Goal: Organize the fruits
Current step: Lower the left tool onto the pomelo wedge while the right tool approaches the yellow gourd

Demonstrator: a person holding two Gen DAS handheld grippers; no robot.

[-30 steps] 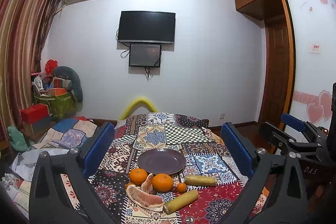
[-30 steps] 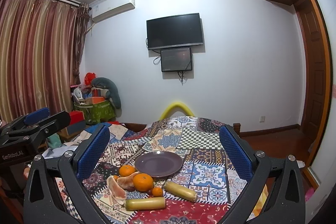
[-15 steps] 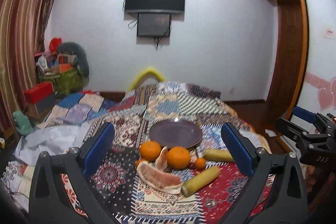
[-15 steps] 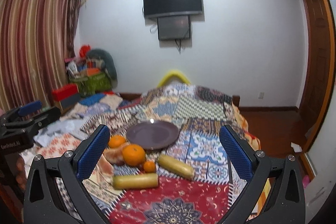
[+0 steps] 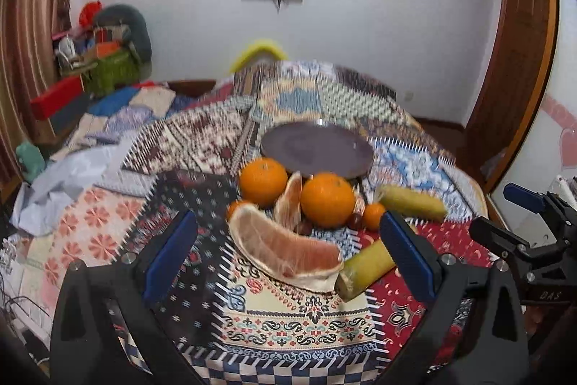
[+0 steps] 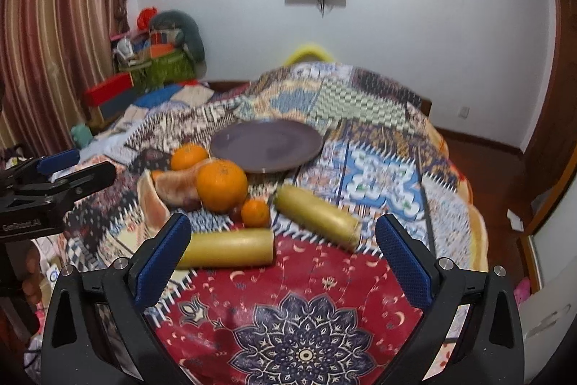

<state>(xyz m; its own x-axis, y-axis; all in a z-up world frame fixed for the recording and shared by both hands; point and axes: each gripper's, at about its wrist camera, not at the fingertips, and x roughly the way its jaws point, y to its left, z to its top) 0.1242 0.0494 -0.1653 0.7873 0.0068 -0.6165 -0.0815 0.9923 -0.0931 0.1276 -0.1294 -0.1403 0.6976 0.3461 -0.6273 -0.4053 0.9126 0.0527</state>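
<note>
1. Both views have tipped down and closed in since a second ago; fruit now fills mid-frame, so the approach has begun, nothing moved yet
2. Left gripper (image 5: 288, 255): fingers spread, empty, over the pomelo wedge (image 5: 285, 251)
3. Right gripper (image 6: 283, 255): fingers spread, empty, near yellow corn cob (image 6: 227, 248)
4. Beyond: second cob (image 6: 317, 217), small tangerine (image 6: 255, 212), big orange (image 6: 221, 184), all on the patchwork cloth (image 6: 378, 168)
5. Farthest: purple plate (image 6: 267, 145), bare, likely destination
</note>
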